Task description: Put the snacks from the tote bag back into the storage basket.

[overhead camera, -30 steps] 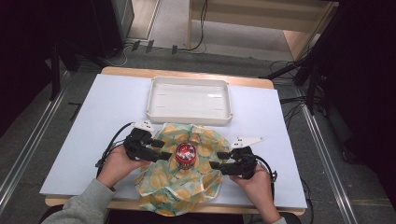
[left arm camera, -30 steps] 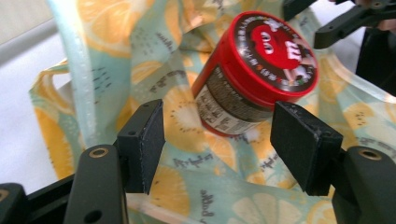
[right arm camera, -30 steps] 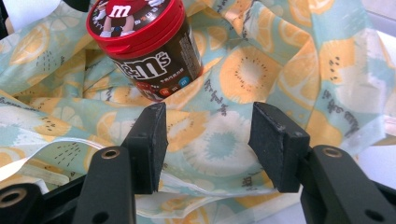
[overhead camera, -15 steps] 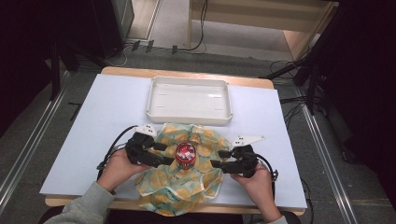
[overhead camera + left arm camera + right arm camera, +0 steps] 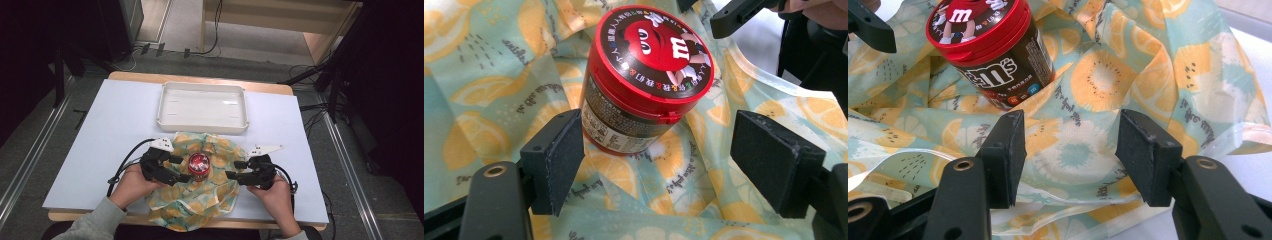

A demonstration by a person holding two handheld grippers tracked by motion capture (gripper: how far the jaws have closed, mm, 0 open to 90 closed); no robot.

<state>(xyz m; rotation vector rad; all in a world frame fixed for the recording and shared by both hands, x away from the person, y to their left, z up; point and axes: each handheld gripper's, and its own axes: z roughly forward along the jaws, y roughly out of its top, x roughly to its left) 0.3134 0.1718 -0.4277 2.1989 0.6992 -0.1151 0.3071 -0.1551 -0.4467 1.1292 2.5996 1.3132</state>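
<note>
A small M&M's jar (image 5: 199, 164) with a red lid stands in the middle of a crumpled cloth (image 5: 200, 202) printed with lemon slices, near the table's front edge. My left gripper (image 5: 183, 169) is open just left of the jar. In the left gripper view the jar (image 5: 644, 75) sits just beyond the open left gripper (image 5: 664, 165), with one pad (image 5: 555, 162) close to its side. My right gripper (image 5: 232, 170) is open on the jar's right, apart from it. In the right gripper view the open right gripper (image 5: 1073, 155) hovers over the cloth (image 5: 1108, 75), and the jar (image 5: 993, 50) leans at upper left.
A white rectangular tray (image 5: 202, 127) stands behind the cloth at the back middle of the pale table (image 5: 100, 145). Cables trail from both grippers toward the front edge. Dark floor and furniture surround the table.
My left gripper has edged a little toward the jar and the near side. The right gripper, the jar and the cloth have barely moved.
</note>
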